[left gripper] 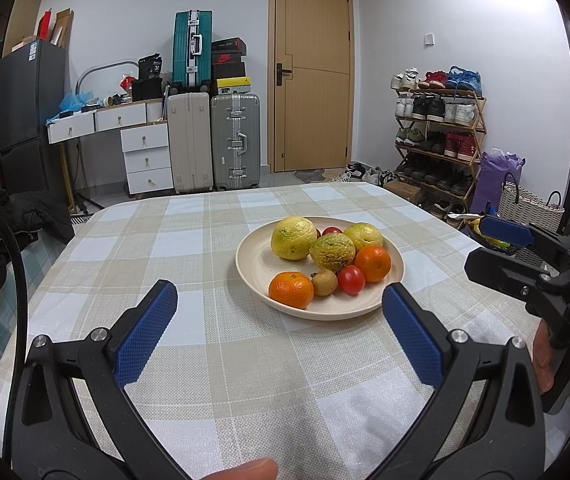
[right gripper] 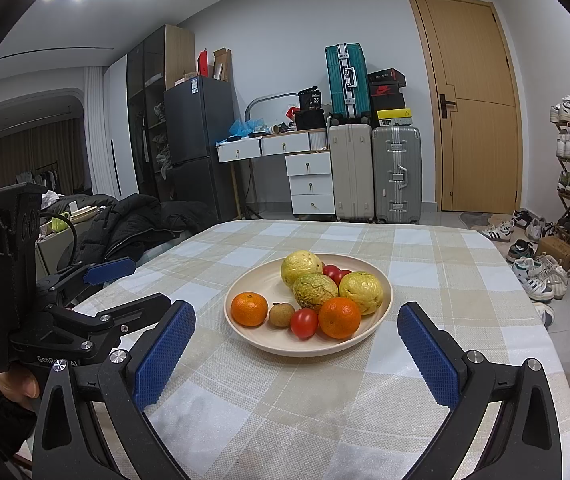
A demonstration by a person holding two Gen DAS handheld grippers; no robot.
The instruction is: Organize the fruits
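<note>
A cream plate (right gripper: pixel 245 334) holds orange tangerines (right gripper: pixel 249 309), red tomatoes (right gripper: pixel 303 323) and yellow-green fruits (right gripper: pixel 301 269) on a beige-and-white checked tablecloth (right gripper: pixel 425 264).

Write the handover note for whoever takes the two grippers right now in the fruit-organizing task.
Left gripper: fingers open, empty, short of the plate.
Right gripper: fingers open, empty, also just in front.
The plate sits mid-table on the checked cloth, holding three yellow-green fruits, two oranges, a small brown fruit and red tomatoes.
Done: all visible fruit is on the plate.
Left: none that I can see; any sorting is your call.
</note>
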